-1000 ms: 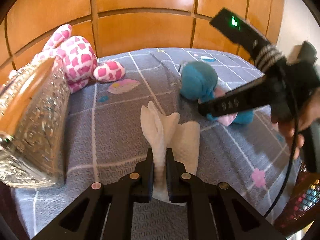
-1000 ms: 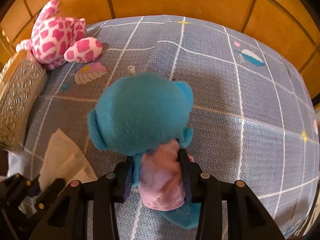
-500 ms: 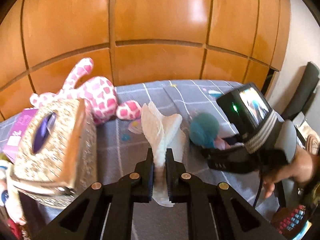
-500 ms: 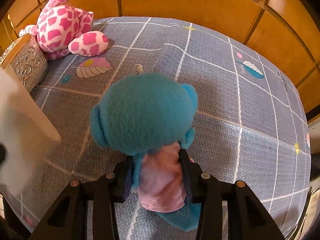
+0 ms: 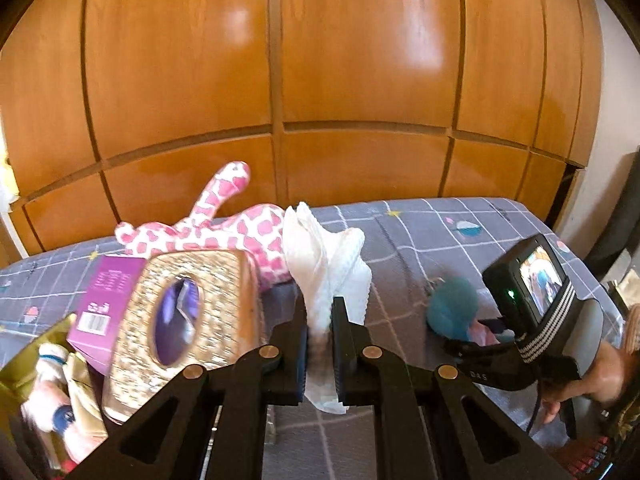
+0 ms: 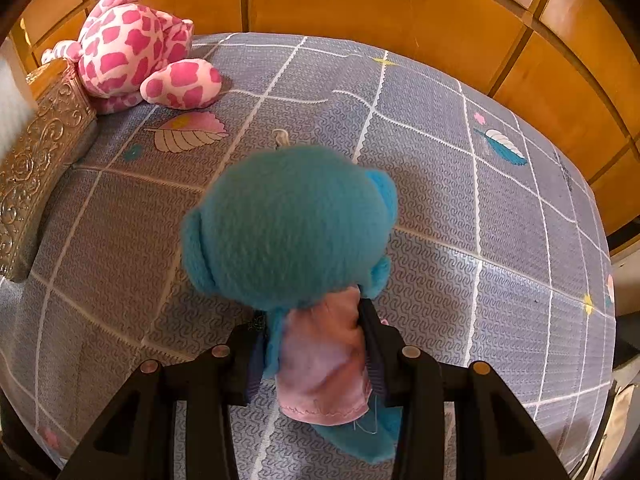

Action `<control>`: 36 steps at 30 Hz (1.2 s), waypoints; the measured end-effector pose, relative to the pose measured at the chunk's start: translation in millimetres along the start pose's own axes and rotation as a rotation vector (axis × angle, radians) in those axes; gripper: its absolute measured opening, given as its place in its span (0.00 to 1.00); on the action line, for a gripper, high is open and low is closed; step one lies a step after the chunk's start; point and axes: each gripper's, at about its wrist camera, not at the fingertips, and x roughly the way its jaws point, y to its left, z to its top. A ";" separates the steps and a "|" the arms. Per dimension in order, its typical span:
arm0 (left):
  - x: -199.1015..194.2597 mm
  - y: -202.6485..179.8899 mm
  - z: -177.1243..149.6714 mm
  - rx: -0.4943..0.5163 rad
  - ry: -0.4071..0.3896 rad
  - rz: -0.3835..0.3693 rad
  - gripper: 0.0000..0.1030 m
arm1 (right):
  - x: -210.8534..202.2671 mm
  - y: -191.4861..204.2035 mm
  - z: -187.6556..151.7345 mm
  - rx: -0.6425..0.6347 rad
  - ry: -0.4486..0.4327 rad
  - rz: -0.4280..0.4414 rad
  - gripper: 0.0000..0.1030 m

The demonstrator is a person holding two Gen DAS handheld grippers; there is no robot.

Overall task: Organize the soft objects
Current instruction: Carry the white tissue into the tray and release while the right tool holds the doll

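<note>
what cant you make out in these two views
- Blue plush toy: its face, turned away in the right wrist view; half hidden by the right gripper in the left wrist view.
- White tissue: a blur at the right wrist view's left edge.
- Plush at lower left, left wrist view: blurred, cut off.

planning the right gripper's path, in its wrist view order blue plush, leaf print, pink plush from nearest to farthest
1. blue plush: clamped in the right gripper.
2. leaf print: on the cover beyond it, up-left.
3. pink plush: far left corner, by the wooden wall.
</note>
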 end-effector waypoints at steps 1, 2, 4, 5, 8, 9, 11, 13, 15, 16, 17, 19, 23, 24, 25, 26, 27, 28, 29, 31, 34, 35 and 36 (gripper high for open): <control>-1.8 2.6 0.8 -0.002 -0.003 0.005 0.10 | -0.2 0.2 -0.2 -0.001 -0.001 -0.001 0.41; -3.1 5.8 2.0 -0.004 -0.004 0.009 0.10 | -0.4 0.7 -0.4 -0.003 -0.001 -0.002 0.41; -5.6 12.8 4.3 -0.018 -0.004 0.014 0.10 | -1.1 1.7 -0.9 -0.007 -0.002 -0.005 0.41; -7.2 16.6 5.2 -0.024 -0.004 0.015 0.10 | -1.5 2.5 -1.1 -0.010 -0.004 -0.007 0.41; -13.6 31.8 7.7 -0.034 -0.014 0.039 0.10 | -3.0 4.0 -2.5 -0.016 -0.006 -0.012 0.41; -15.2 36.4 7.5 -0.041 -0.014 0.042 0.10 | -2.9 3.9 -2.5 -0.018 -0.007 -0.014 0.41; -20.8 49.8 6.8 -0.064 -0.010 0.048 0.10 | -3.0 4.3 -2.7 -0.022 -0.009 -0.017 0.41; -27.7 69.1 4.5 -0.103 -0.007 0.053 0.10 | -3.8 5.6 -3.7 -0.027 -0.011 -0.022 0.41; -38.3 95.4 0.7 -0.164 -0.002 0.060 0.10 | -4.6 6.9 -4.4 -0.033 -0.013 -0.027 0.41; -43.0 107.6 -1.5 -0.193 -0.001 0.064 0.10 | -5.1 7.6 -4.9 -0.036 -0.014 -0.029 0.41; -49.0 122.2 -4.3 -0.227 -0.001 0.071 0.10 | -5.5 8.2 -5.1 -0.038 -0.015 -0.031 0.40; -65.3 156.9 -12.4 -0.303 -0.009 0.094 0.10 | -6.8 10.2 -6.2 -0.045 -0.018 -0.038 0.40; -97.0 219.8 -36.7 -0.418 -0.019 0.198 0.10 | -9.1 14.5 -8.2 -0.062 -0.023 -0.053 0.40; -105.5 236.0 -45.8 -0.455 -0.018 0.227 0.10 | -9.9 15.4 -8.7 -0.065 -0.023 -0.056 0.40; -114.0 252.3 -55.4 -0.494 -0.016 0.253 0.10 | -10.2 15.9 -9.2 -0.067 -0.024 -0.057 0.40; -121.4 265.8 -64.6 -0.530 -0.013 0.278 0.10 | -10.8 16.6 -9.6 -0.070 -0.024 -0.058 0.40; -130.0 279.7 -75.8 -0.568 -0.009 0.302 0.10 | -11.5 17.3 -9.7 -0.070 -0.024 -0.059 0.40; -137.4 290.3 -87.0 -0.600 -0.005 0.321 0.10 | -12.0 18.3 -9.8 -0.071 -0.023 -0.059 0.40; -143.3 298.2 -98.2 -0.626 0.001 0.333 0.10 | -11.9 18.2 -9.6 -0.070 -0.023 -0.059 0.40; -150.7 304.3 -120.4 -0.661 0.024 0.335 0.10 | -12.2 18.6 -9.7 -0.070 -0.024 -0.059 0.40; -148.2 299.3 -149.5 -0.693 0.075 0.297 0.10 | -11.1 17.2 -8.8 -0.072 -0.024 -0.061 0.40; -145.2 295.7 -156.3 -0.700 0.089 0.279 0.10 | -11.0 17.0 -8.7 -0.072 -0.024 -0.061 0.40; -138.4 291.6 -162.6 -0.706 0.108 0.261 0.10 | -11.4 17.2 -8.7 -0.072 -0.024 -0.062 0.40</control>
